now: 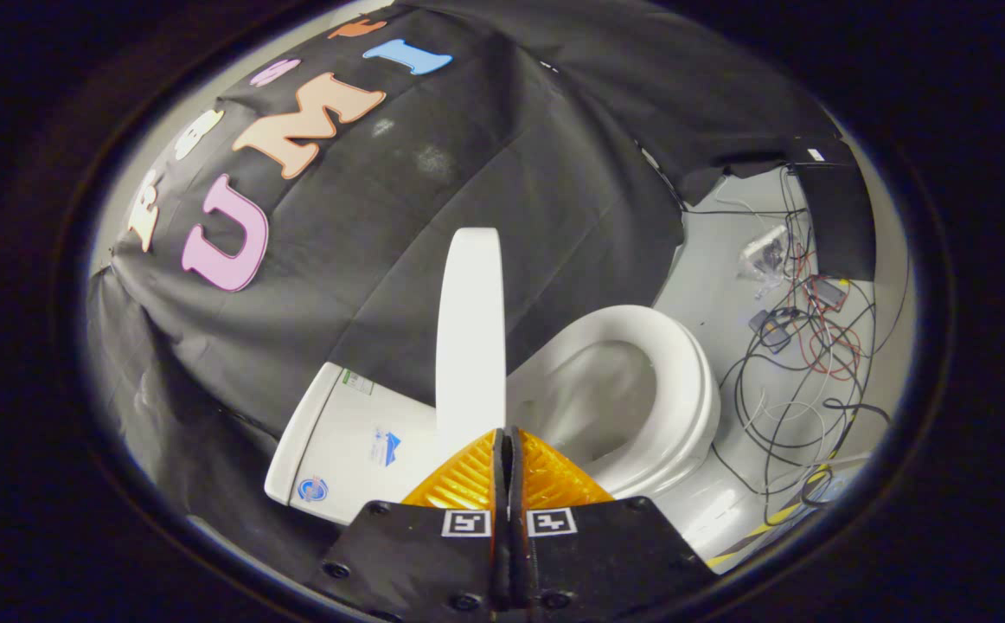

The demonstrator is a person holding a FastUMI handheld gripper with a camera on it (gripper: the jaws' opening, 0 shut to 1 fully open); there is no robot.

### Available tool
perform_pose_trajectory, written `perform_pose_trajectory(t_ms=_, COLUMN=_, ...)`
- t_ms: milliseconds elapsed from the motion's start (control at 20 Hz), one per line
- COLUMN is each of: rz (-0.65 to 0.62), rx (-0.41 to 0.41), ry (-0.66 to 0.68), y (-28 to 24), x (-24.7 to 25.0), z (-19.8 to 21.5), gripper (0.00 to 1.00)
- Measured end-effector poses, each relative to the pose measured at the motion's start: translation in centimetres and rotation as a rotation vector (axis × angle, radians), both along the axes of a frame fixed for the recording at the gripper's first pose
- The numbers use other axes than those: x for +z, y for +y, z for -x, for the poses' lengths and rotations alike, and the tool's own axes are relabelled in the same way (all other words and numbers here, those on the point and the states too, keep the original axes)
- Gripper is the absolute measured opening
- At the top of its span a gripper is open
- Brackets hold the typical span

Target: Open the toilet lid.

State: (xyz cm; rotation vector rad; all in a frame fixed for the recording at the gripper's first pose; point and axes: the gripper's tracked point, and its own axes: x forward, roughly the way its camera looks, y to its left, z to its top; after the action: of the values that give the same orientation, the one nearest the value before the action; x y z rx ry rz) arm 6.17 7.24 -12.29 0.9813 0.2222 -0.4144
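Gripper view has the toilet lid (470, 337) standing upright and edge-on, raised off the seat (684, 389) and close to the tank (355, 441), so the opening looks nearly finished. I judge the lid a stiff, smooth and rather slippery plastic shell, light enough to swing on its hinge, and best pushed or caught at its free rim, not squeezed on the face. It rises just ahead of the gripper (509, 441), whose orange fingers (468, 476) are pressed together with nothing between them, their tips at the lid's lower edge.
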Motion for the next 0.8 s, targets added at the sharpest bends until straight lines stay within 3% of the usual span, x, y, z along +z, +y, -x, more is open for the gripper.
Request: perform_pose_trajectory(t_ms=800, rz=0.089, rx=0.013, ry=-0.023, y=2.3, x=4.2, z=-1.3, gripper=0.02)
